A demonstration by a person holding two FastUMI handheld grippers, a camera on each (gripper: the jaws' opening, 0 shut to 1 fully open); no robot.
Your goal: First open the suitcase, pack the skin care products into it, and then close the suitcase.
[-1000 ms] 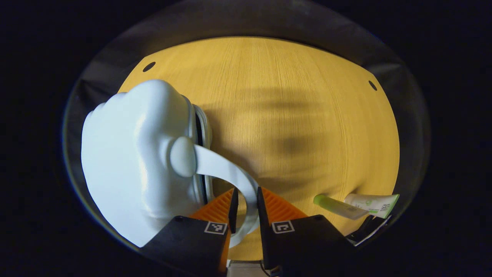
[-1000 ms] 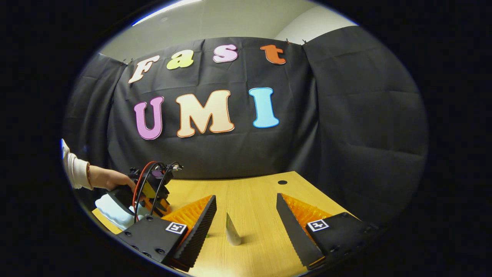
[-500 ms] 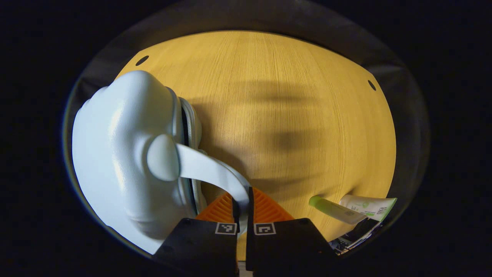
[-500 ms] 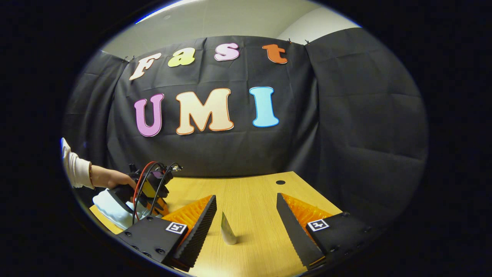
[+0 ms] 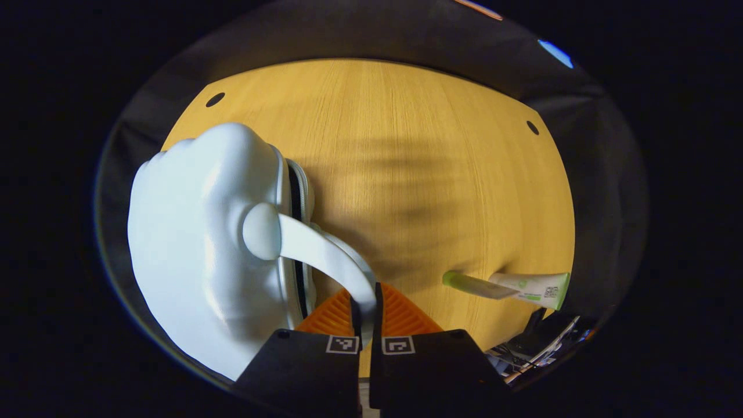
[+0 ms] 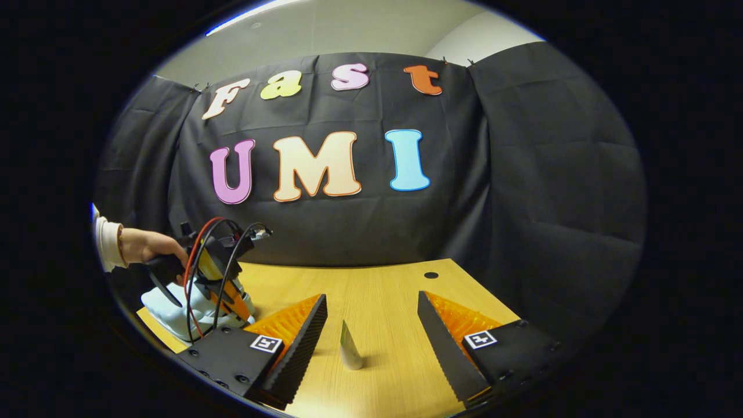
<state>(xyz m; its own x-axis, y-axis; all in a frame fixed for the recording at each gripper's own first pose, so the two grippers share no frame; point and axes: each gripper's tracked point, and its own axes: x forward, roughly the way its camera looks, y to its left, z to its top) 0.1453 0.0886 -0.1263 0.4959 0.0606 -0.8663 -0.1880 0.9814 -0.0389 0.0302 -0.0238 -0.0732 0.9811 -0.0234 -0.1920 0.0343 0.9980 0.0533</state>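
A pale blue hard-shell suitcase (image 5: pixel 197 255) lies on the wooden table (image 5: pixel 406 145) at the left of the left gripper view, its zip seam facing right. My left gripper (image 5: pixel 365 305) is shut on the suitcase's curved white handle (image 5: pixel 325 255). A white skin care tube with a green cap (image 5: pixel 511 285) lies on the table to the right. In the right gripper view my right gripper (image 6: pixel 371 325) stands open just above the table, with the tube (image 6: pixel 350 348) seen end-on between its fingers, touching neither. The suitcase (image 6: pixel 174 307) and the left gripper (image 6: pixel 223 287) show at the far left.
A person's hand (image 6: pixel 142 247) with a white sleeve holds the left gripper, red and black cables looping over it. Cable holes (image 5: pixel 215 100) (image 5: pixel 531 127) sit near the table's far corners. Black cloth closes the back and right side.
The left gripper closed on the suitcase handle and has lifted it a little, tilting the suitcase. The hand holding it has risen. The right gripper has barely moved.
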